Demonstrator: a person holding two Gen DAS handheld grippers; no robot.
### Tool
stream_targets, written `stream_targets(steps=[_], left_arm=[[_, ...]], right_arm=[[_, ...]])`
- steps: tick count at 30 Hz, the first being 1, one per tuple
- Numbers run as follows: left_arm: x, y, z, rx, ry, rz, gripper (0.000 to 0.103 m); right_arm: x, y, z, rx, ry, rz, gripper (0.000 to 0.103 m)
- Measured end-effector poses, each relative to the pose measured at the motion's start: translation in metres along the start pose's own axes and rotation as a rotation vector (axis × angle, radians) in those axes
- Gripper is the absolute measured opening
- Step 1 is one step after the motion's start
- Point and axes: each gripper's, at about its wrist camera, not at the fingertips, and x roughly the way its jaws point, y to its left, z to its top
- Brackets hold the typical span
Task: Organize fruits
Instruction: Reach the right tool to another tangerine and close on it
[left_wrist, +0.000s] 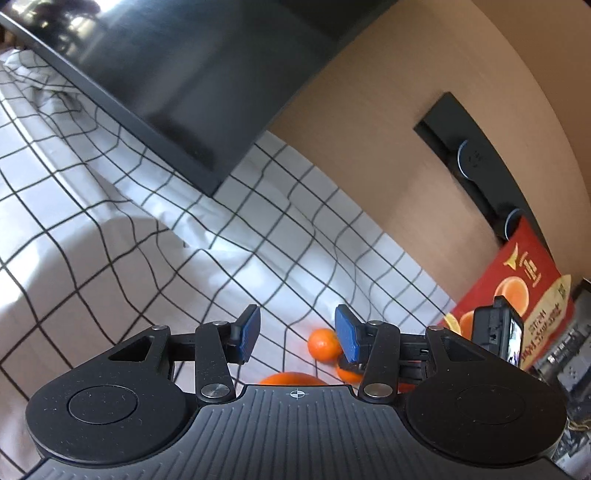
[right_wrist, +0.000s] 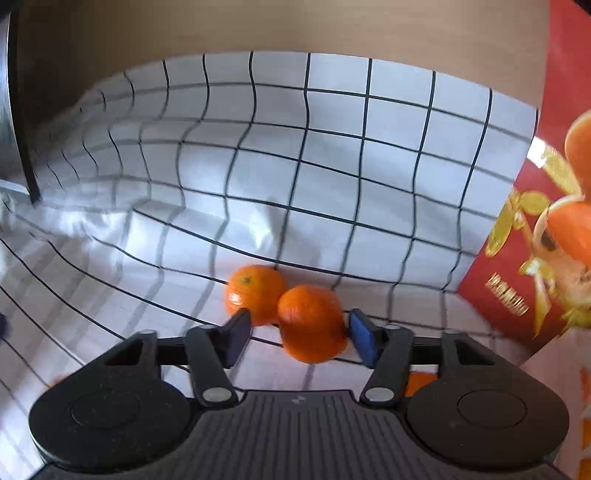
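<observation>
In the right wrist view an orange (right_wrist: 312, 325) lies between the blue pads of my right gripper (right_wrist: 301, 338). It sits close to the right pad, with a clear gap to the left pad, so the jaws stand open around it. A second orange (right_wrist: 255, 293) rests just beyond the left finger, touching the first. A third orange (right_wrist: 419, 382) peeks out under the right finger. In the left wrist view my left gripper (left_wrist: 299, 336) is open with nothing between its pads. A small orange (left_wrist: 324, 343) lies just past its right pad. Another orange (left_wrist: 291, 378) is half hidden by the gripper body.
A white cloth with a black grid (right_wrist: 332, 147) covers the surface, with folds at the left. A red box printed with oranges (right_wrist: 517, 258) stands at the right, also the red box (left_wrist: 517, 288). A dark screen (left_wrist: 166, 74) hangs over the cloth's far left, in front of a wooden wall.
</observation>
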Motion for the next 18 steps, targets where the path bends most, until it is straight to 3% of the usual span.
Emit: stream_targets(steps=[1, 6, 10, 14, 18], left_arm=[[0.001, 0.000, 0.000, 0.000, 0.006, 0.001, 0.049], [0.003, 0.001, -0.003, 0.016, 0.013, 0.023, 0.049], [0.002, -0.004, -0.007, 0.050, 0.000, 0.013, 0.049], [0.003, -0.013, -0.014, 0.095, 0.012, -0.012, 0.049], [-0.001, -0.029, -0.021, 0.130, -0.008, -0.039, 0.049]], right_arm=[[0.000, 0.001, -0.001, -0.023, 0.000, -0.022, 0.037], [-0.033, -0.015, -0.009, 0.036, 0.008, 0.062, 0.037], [-0.092, -0.025, -0.035, 0.047, 0.015, 0.175, 0.037], [-0.154, -0.042, -0.093, 0.023, 0.028, 0.311, 0.037], [-0.186, -0.062, -0.152, 0.059, 0.068, 0.391, 0.037]])
